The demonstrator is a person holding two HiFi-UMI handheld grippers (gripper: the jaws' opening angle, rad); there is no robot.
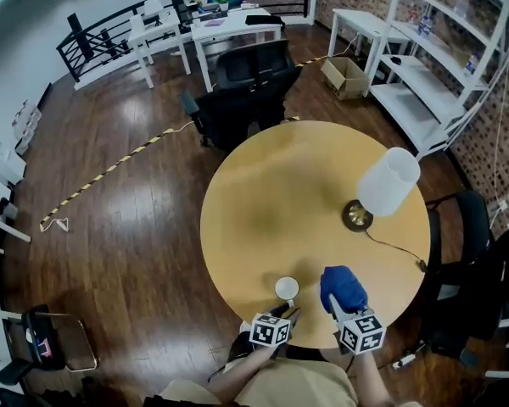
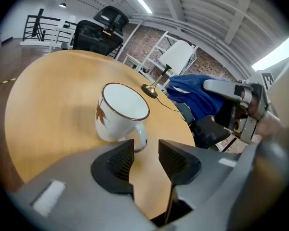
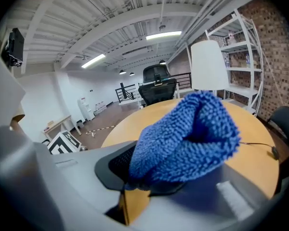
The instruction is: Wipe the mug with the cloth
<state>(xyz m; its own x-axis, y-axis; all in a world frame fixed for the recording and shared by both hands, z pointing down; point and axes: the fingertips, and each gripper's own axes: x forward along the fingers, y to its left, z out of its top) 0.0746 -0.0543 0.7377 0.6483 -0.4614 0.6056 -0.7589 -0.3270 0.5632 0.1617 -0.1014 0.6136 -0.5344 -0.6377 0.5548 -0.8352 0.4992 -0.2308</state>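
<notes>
White enamel mug (image 1: 287, 288) on round wooden bench (image 1: 271, 202), near front edge. Just right of mug: blue microfibre cloth (image 1: 343, 285), in right hand-held gripper (image 1: 339, 308). Directly before mug: left hand-held gripper (image 2: 145, 153), mug handle at jaw tips. Behind, to the right: white-shaded table lamp (image 1: 383, 183). Beyond far edge: black office chair (image 1: 246, 91).

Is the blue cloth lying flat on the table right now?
No, the blue cloth is pinched between the jaws of the right hand-held gripper, bunched up above the table.
</notes>
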